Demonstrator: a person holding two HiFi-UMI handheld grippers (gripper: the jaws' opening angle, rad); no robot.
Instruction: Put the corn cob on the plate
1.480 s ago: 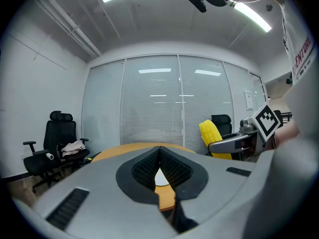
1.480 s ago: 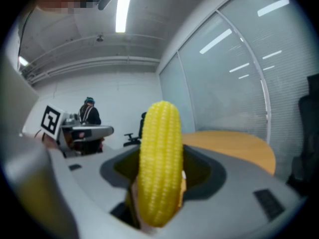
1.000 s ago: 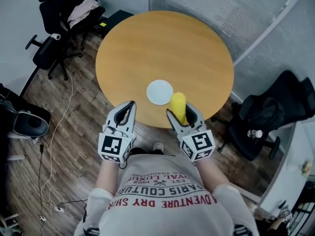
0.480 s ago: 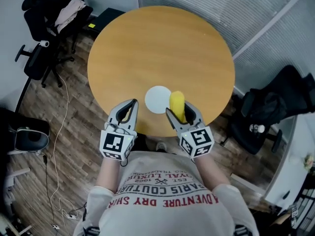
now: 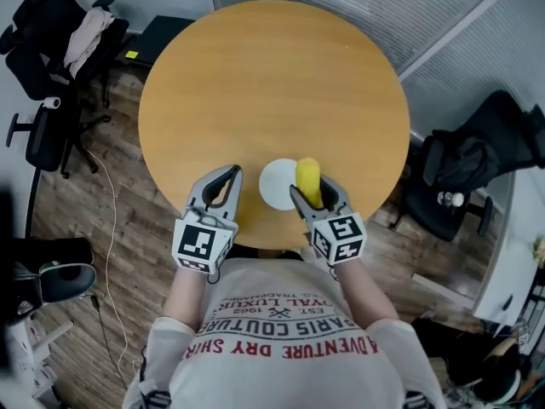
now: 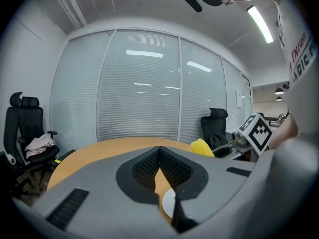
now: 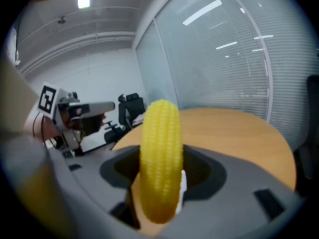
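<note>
Head view: my right gripper (image 5: 312, 187) is clamped on the corn cob (image 5: 306, 179), which points away from me along the jaws. The cob sits over the right edge of the white plate (image 5: 276, 186), not over its middle. I cannot tell whether it touches the plate or hangs above it. The plate lies close to the near edge of the round wooden table (image 5: 272, 83). My left gripper (image 5: 228, 174) hovers just left of the plate with nothing in it.

Left gripper view: the two jaws meet at their tips and nothing stands between them. Part of the plate shows below the jaws, and the yellow cob is off to the right, beside the right gripper's marker cube (image 6: 257, 132).

Right gripper view: the cob fills the gap between the jaws, gripped around its lower half with its tip standing clear above them. A white sliver of plate shows just behind it.

Risk assessment: the cob is round and the plate looks small and shallow. Letting go from this offset position could land it on the rim, from where it may roll onto the table and toward the near edge. Release from any height would add bounce. Centring over the plate and lowering first appears advisable.
</note>
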